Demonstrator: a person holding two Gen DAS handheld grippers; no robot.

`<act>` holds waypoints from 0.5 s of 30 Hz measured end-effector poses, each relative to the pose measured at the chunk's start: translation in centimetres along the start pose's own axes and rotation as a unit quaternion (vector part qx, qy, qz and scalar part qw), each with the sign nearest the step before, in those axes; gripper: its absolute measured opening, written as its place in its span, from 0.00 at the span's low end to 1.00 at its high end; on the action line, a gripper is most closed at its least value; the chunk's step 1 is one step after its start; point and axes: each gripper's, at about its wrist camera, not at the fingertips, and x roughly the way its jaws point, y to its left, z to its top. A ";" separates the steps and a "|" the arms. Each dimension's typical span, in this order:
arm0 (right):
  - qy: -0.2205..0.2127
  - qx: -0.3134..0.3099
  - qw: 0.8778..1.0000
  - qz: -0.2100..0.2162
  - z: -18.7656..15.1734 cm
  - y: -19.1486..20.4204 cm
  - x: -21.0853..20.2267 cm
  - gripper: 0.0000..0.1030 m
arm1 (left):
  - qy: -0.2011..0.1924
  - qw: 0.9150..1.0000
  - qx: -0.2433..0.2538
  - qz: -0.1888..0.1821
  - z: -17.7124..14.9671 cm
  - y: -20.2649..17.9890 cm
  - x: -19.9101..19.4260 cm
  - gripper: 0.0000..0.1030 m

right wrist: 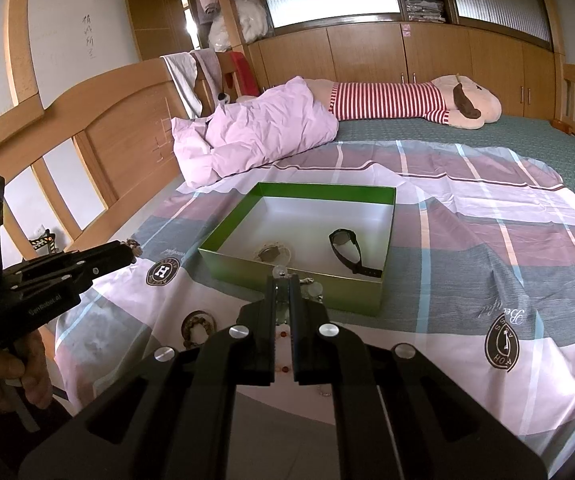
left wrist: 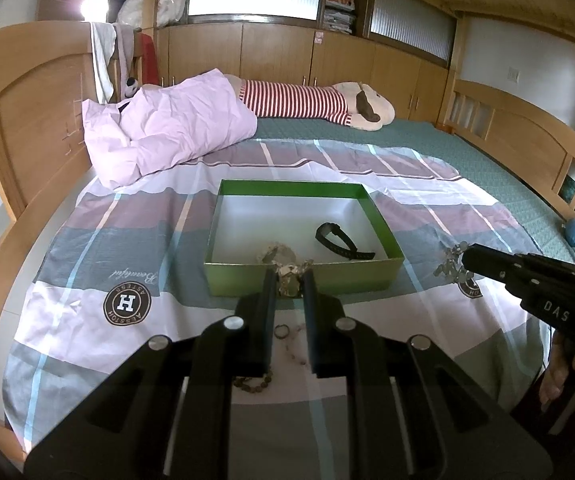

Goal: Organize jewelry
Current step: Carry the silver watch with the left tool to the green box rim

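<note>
A green box (left wrist: 247,280) (right wrist: 247,276) sits on the striped bedsheet. Inside lie a black watch (left wrist: 341,242) (right wrist: 347,250) and a pale round piece of jewelry (left wrist: 277,254) (right wrist: 273,254). My left gripper (left wrist: 290,276) is shut on a gold-coloured jewelry piece (left wrist: 289,280), just before the box's near wall. My right gripper (right wrist: 283,280) is shut on a clear beaded bracelet (right wrist: 313,290), also at the near wall; it shows at the right in the left wrist view (left wrist: 453,266). A ring (left wrist: 280,330) and a dark beaded bracelet (left wrist: 253,384) (right wrist: 198,326) lie on the sheet.
A pink pillow (left wrist: 167,132) and a striped plush toy (left wrist: 327,104) lie at the back of the bed. Wooden bed frames rise at the left (left wrist: 35,120) and the right (left wrist: 527,148). Small red beads (right wrist: 284,369) lie on the sheet under my right gripper.
</note>
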 end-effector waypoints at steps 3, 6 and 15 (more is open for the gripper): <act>0.001 -0.001 1.000 0.001 -0.1 0.0 0.0 0.06 | 0.001 1.000 0.001 -0.001 -0.1 0.0 0.0 0.13; 0.002 -0.002 1.000 0.002 -0.2 0.1 0.1 0.06 | 0.001 1.000 0.000 0.000 -0.1 0.0 0.1 0.13; 0.004 0.001 1.000 0.009 0.3 0.0 0.9 0.06 | 0.009 1.000 -0.002 0.000 0.1 -0.1 1.0 0.13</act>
